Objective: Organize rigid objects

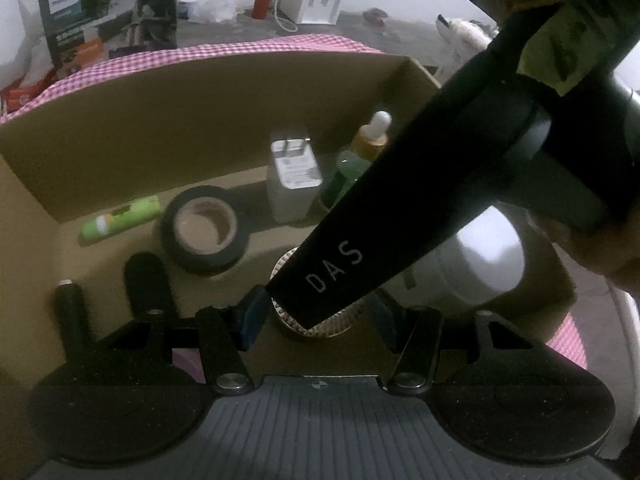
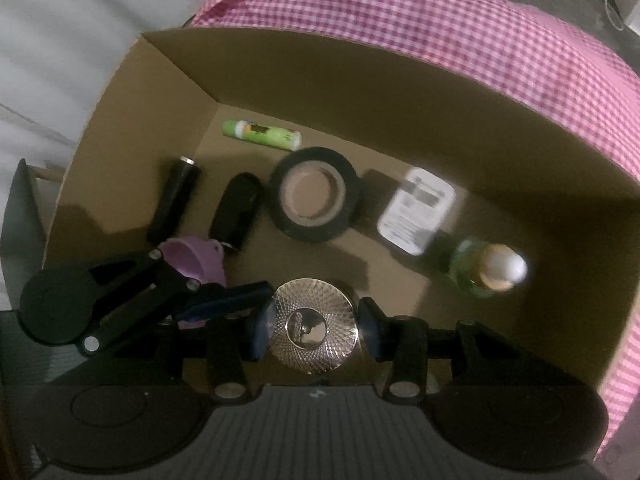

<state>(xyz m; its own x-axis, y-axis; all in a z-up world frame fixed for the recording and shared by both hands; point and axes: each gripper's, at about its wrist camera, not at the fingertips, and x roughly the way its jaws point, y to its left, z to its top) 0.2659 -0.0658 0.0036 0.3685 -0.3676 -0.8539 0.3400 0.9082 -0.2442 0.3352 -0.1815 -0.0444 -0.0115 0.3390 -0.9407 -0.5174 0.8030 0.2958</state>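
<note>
We have the round metal lid [image 2: 312, 331] with its fine diamond-cut pattern pinched in the right claw [image 2: 313, 334], jaws about half open, blue pads pressing its rim on either side, low inside the cardboard box [image 2: 360, 76]. In the left wrist view our left claw [image 1: 316, 320] stands about half open around that same lid [image 1: 332, 326]; we cannot tell whether its pads touch. The dark right tool body crosses in front. Beyond lies a black tape roll [image 2: 316, 199], flat on the box floor, a white charger [image 2: 418, 210], a green dropper bottle [image 2: 486, 268], a green tube [image 2: 262, 134], two black cylinders and a purple cup [image 2: 192, 258]. The box sits on pink checked cloth [image 2: 460, 28].
</note>
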